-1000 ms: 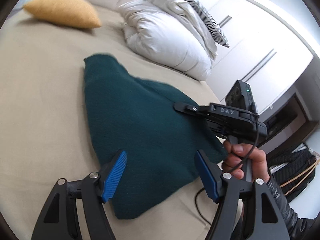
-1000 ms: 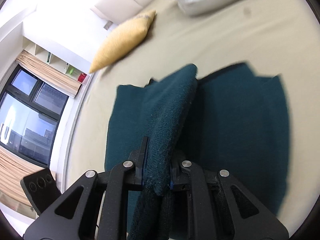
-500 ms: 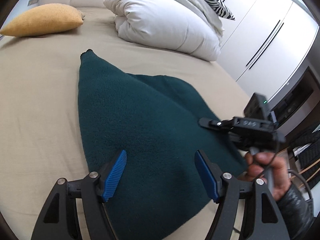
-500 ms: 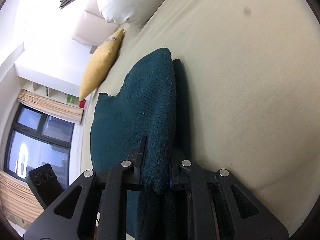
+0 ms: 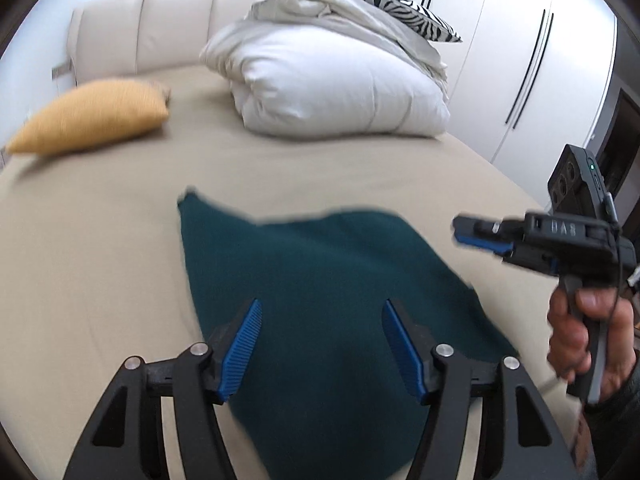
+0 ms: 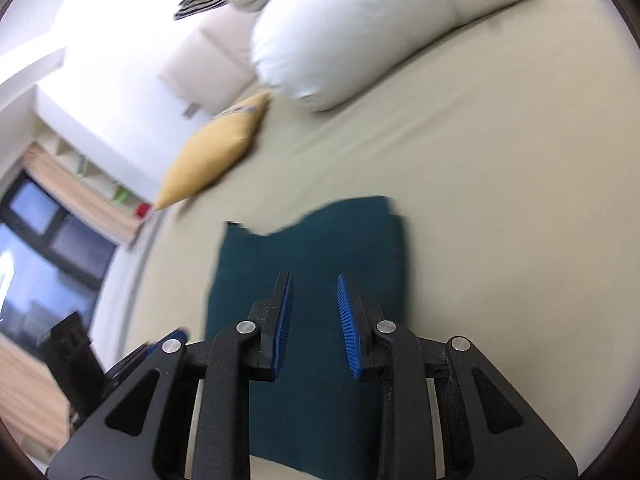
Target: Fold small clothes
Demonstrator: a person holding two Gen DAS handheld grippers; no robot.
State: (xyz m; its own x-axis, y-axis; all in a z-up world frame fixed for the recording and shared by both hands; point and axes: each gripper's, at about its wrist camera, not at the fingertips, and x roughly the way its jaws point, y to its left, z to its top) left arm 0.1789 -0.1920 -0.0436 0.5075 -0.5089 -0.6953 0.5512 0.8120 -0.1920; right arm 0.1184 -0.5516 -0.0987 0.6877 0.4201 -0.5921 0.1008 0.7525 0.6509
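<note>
On the bed (image 5: 100, 264) the teal garment (image 5: 320, 288) is now laid flat, folded over. It has been let go by the right tool (image 6: 314, 324), now spread; the left tool (image 5: 320, 344) is spread above it. One fold is judged complete.

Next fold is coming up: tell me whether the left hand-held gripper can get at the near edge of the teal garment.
Probably yes: the left hand-held gripper is open just above the teal garment, nothing between them; the right hand-held gripper is off to the side.
</note>
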